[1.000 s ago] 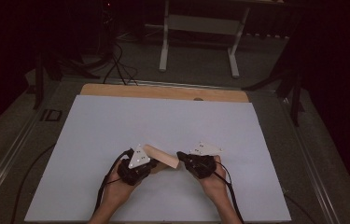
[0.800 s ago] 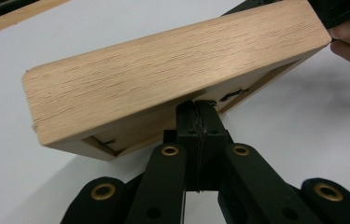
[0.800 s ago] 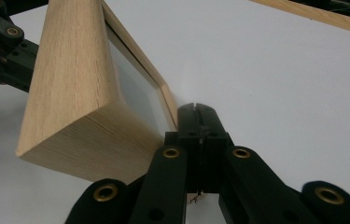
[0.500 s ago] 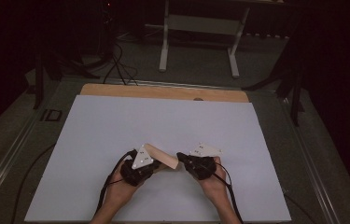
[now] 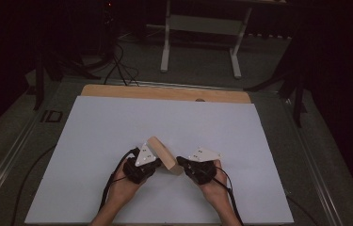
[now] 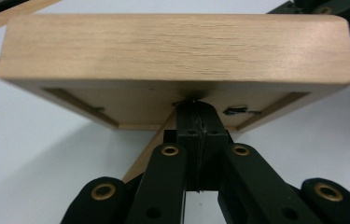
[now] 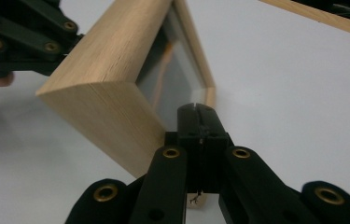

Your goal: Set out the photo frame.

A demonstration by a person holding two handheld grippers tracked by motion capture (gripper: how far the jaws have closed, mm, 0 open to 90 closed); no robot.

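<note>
We hold the wooden frame tilted above the white table, near its front. The left gripper and the right gripper are both fully closed, tips against the frame; whether they pinch it, we cannot tell. We should press evenly so it does not slip.

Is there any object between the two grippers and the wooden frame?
No. The left gripper touches the back of the wooden frame with fingers shut. The right gripper, also shut, reaches its glass side. Nothing visible stands between them.
</note>
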